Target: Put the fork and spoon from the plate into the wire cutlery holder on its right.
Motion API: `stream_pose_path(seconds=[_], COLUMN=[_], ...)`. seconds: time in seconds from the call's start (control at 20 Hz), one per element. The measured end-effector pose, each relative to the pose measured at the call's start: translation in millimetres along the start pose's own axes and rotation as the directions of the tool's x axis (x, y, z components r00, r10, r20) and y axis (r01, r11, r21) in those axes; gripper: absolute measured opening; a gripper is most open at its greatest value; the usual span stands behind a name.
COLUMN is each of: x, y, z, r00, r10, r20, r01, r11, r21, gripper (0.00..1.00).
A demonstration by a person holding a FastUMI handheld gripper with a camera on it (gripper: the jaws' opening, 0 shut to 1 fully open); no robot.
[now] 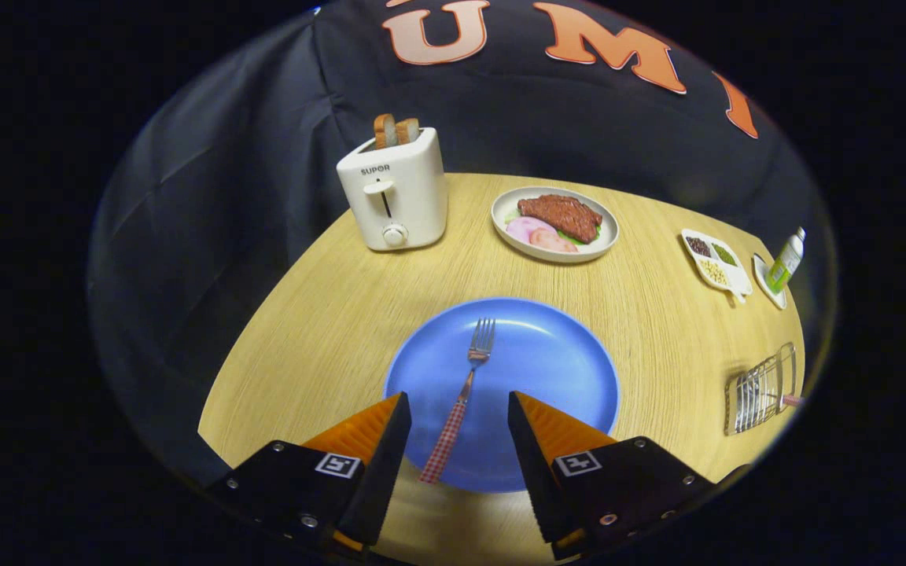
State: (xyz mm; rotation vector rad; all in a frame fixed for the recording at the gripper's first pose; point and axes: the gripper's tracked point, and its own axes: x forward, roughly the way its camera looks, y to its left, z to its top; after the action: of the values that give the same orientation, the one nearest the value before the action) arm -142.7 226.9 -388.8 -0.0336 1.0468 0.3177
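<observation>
The fork [461, 393] lies alone on the blue plate [555, 354] at lower centre of the frame, tines pointing away, its checked handle reaching over the near rim. No spoon is seen on the plate. The wire cutlery holder [760, 389] sits at the right edge of the wooden table [327, 314]; a thin pinkish handle pokes from its far side, possibly the spoon, though too small to confirm. The gripper [458, 413] hangs above the fork handle, jaws spread wide to either side of it and touching nothing.

Judgement: the spoon is probably already placed; the fork remains to be grasped and carried right.

Beyond the plate stand a toaster [394, 192] and a plate of food [555, 224].
</observation>
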Motion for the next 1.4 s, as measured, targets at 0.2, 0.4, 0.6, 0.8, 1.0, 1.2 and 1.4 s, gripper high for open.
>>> stream_pose_path(seconds=[0.2, 0.4, 0.6, 0.8, 1.0, 1.2, 1.4], x=[9.8, 12.6, 18.4, 21.9, 23.7, 14.4, -9.7], y=[5.4, 8.4, 10.3, 3.4, -3.6, -14.5, -33.4], z=[-20.0, -33.9, -39.6, -39.3, -38.4, -28.0, 1.1], r00=[0.999, 0.999, 0.998, 0.996, 0.994, 0.996, 0.999], r10=[-0.018, -0.021, -0.023, -0.041, -0.022, -0.018, -0.021], r20=[-0.029, -0.05, -0.066, -0.079, -0.105, -0.09, -0.03], r01=[0.018, 0.02, 0.023, 0.043, 0.028, 0.024, 0.023], r11=[1.0, 1.0, 1.0, 0.999, 0.998, 0.997, 0.998], r21=[0.002, -0.008, -0.001, 0.024, 0.06, 0.074, 0.06], gripper=[0.52, 0.34, 0.23, 0.22, 0.1, 0.09, 0.09])
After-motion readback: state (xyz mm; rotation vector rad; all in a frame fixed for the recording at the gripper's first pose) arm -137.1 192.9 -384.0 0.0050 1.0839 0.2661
